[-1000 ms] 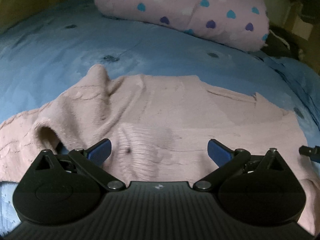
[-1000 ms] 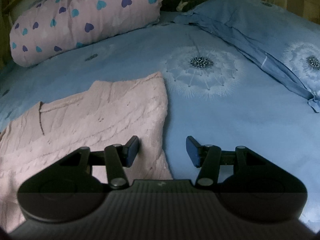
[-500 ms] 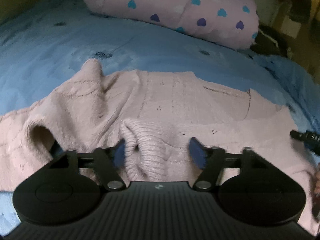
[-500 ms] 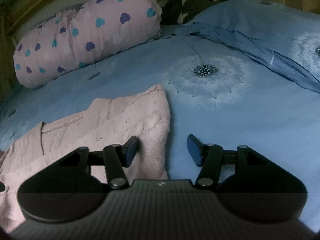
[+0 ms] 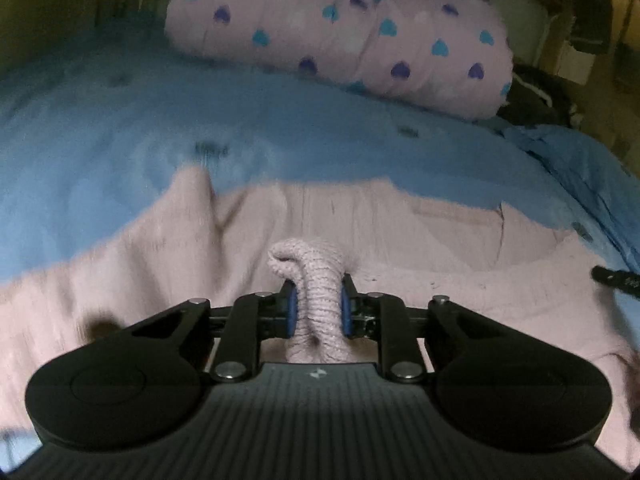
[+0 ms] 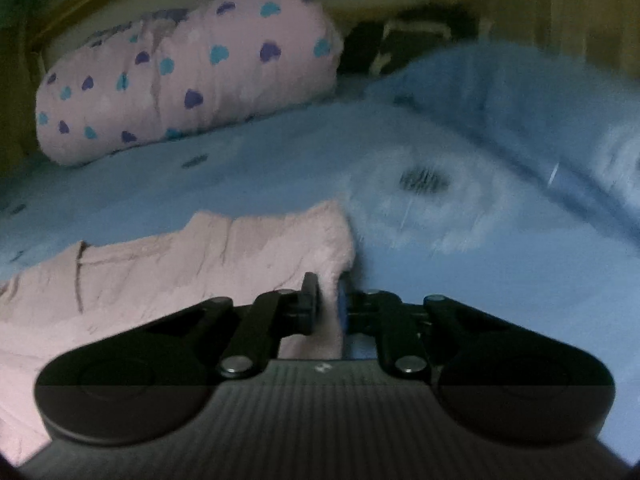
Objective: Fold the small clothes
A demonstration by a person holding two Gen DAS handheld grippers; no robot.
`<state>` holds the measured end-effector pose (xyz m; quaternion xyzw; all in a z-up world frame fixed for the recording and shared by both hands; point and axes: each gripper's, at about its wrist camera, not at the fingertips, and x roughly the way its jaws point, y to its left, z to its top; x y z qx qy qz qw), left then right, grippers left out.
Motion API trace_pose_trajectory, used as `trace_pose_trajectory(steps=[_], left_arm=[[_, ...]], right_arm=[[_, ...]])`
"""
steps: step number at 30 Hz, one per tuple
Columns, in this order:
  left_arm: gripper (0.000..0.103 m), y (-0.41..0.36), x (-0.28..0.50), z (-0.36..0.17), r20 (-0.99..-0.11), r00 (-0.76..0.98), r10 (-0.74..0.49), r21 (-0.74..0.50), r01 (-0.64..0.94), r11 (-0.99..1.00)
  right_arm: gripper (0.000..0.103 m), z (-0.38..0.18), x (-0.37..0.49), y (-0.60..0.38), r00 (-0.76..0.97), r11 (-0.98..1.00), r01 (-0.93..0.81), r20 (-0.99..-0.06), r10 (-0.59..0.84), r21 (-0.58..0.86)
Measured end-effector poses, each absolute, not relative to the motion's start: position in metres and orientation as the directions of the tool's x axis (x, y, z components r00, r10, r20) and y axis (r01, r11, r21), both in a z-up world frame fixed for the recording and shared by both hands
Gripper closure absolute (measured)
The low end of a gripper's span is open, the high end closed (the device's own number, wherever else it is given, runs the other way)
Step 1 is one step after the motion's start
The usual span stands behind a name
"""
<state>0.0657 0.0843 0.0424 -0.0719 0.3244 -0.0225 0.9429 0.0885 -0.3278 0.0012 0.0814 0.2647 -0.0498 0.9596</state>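
A small pink knit sweater (image 5: 400, 232) lies spread on the blue bedspread (image 5: 120, 128). My left gripper (image 5: 318, 312) is shut on a ribbed bunch of the sweater's near edge (image 5: 316, 280), which stands up between the blue pads. In the right wrist view the same sweater (image 6: 180, 264) lies at the left. My right gripper (image 6: 329, 308) is shut on the sweater's right edge (image 6: 334, 280). The tip of the right gripper (image 5: 616, 278) shows at the right of the left wrist view.
A pink pillow with blue and purple hearts (image 5: 360, 36) lies at the back of the bed, also in the right wrist view (image 6: 184, 76). A blue pillow with a dandelion print (image 6: 540, 120) lies at the back right. Dark objects (image 5: 532, 96) sit behind the pillows.
Both grippers have closed from open. The left one has pinched up a ribbed bunch of the sweater's near edge. The right one has closed on the sweater's right edge.
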Motion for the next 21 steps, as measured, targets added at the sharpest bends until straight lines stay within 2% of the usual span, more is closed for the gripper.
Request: trace_pose_trajectory(steps=[1, 3, 4, 7, 8, 10, 11, 14, 19, 21], left_arm=[[0.079, 0.083, 0.067, 0.043, -0.607, 0.791, -0.078, -0.135, -0.006, 0.991], [0.078, 0.080, 0.073, 0.037, -0.620, 0.782, -0.069, -0.111, 0.000, 0.994], [0.077, 0.079, 0.077, 0.031, -0.645, 0.761, -0.063, -0.101, -0.003, 0.995], [0.060, 0.078, 0.078, 0.022, -0.658, 0.752, -0.026, -0.071, -0.027, 0.997], [0.057, 0.076, 0.078, 0.023, -0.657, 0.754, -0.017, -0.055, -0.025, 0.998], [0.039, 0.074, 0.077, 0.026, -0.652, 0.758, -0.003, -0.039, -0.030, 0.999], [0.035, 0.074, 0.076, 0.025, -0.651, 0.759, -0.002, -0.040, -0.031, 0.999], [0.031, 0.074, 0.075, 0.025, -0.661, 0.751, -0.008, -0.049, -0.033, 0.998], [0.021, 0.066, 0.064, 0.029, -0.665, 0.747, 0.012, 0.005, -0.011, 1.000], [0.020, 0.064, 0.059, 0.031, -0.665, 0.747, 0.022, 0.024, -0.008, 1.000]], right_arm=[[0.101, 0.003, 0.087, -0.326, 0.858, 0.981, 0.173, -0.503, -0.105, 0.091], [0.100, 0.000, 0.088, -0.325, 0.850, 0.971, 0.237, -0.481, -0.217, -0.021], [0.100, -0.003, 0.089, -0.329, 0.839, 0.968, 0.247, -0.494, -0.230, -0.031], [0.100, -0.006, 0.093, -0.347, 0.818, 0.966, 0.239, -0.558, -0.143, 0.103], [0.098, -0.005, 0.093, -0.349, 0.820, 0.964, 0.239, -0.556, -0.137, 0.115], [0.097, -0.001, 0.090, -0.348, 0.831, 0.965, 0.233, -0.541, -0.133, 0.122], [0.097, 0.001, 0.089, -0.347, 0.836, 0.966, 0.223, -0.535, -0.119, 0.133], [0.097, 0.006, 0.088, -0.342, 0.833, 0.968, 0.187, -0.549, -0.067, 0.166], [0.097, 0.010, 0.093, -0.329, 0.799, 0.980, 0.110, -0.601, 0.013, 0.167], [0.097, 0.013, 0.092, -0.326, 0.792, 0.981, 0.099, -0.611, 0.025, 0.168]])
